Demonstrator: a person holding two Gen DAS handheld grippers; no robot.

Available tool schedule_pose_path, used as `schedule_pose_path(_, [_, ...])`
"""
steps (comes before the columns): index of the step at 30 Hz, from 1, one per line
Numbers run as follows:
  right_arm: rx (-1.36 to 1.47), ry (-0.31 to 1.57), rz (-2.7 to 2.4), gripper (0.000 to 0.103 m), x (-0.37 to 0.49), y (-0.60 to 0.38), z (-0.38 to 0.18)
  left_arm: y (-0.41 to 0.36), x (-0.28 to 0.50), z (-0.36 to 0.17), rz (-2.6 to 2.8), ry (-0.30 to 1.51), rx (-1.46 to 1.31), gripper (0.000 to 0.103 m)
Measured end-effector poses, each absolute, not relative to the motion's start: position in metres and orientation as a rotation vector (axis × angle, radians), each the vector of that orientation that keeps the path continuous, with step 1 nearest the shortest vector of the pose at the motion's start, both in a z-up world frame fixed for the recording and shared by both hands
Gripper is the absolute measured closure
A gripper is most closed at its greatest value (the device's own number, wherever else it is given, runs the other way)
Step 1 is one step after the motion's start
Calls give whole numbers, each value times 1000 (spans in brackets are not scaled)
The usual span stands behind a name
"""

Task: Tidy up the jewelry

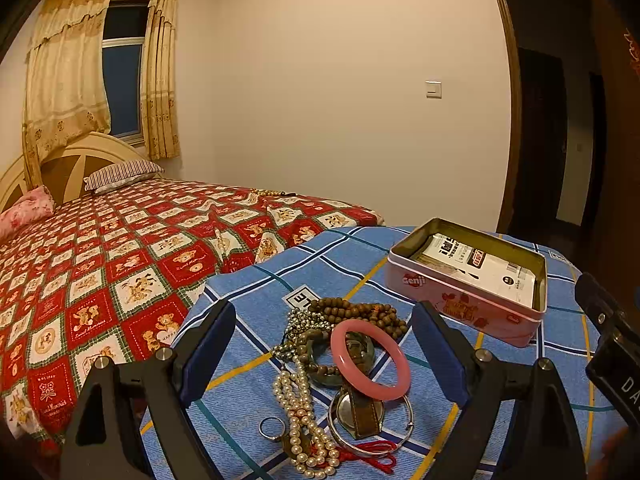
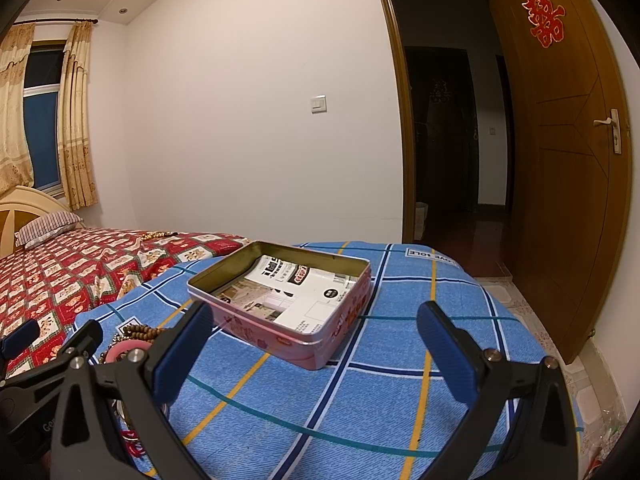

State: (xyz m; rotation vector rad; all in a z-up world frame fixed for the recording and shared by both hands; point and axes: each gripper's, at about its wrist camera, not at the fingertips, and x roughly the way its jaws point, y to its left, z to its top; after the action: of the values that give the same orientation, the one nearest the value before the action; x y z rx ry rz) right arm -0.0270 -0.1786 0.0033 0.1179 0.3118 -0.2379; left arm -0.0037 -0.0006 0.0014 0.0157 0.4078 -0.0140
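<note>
Bedroom, warm artificial light, a bed with a red patterned cover to the left and an open doorway to the right. In the foreground a table under a blue checked cloth carries the work.

The jewelry lies in one tangled heap on the near left part of the table. On top rests a pink bangle, lying flat, its opening facing up. Around and beneath it: a brown wooden bead strand on the far side, a pearl strand running toward the camera, a silver bangle, a small ring and a red cord. A watch-like piece appears beneath the pink bangle; its identity cannot be confirmed.

The open pink tin stands to the right of the heap, near but apart, holding printed paper packets and no jewelry that can be seen.

The left gripper hovers directly over the heap, fingers spread wide, empty, the heap between and just ahead of them. The right gripper faces the tin, fingers likewise spread and empty; the heap sits off its left edge.

Judgement: the left gripper is the nearer to the jewelry, the right to the tin. The pink bangle lies uppermost and centred between the left fingers, so a pick there requires closing across its rim, followed by a carry rightward to the tin. Tangled strands could drag along.
</note>
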Motion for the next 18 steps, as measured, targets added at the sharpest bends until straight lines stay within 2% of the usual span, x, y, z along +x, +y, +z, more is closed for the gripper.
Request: schedule_pose_path(18, [120,313,-238,0,-25,-179,4,-1,-4,1,-14,409,16,13])
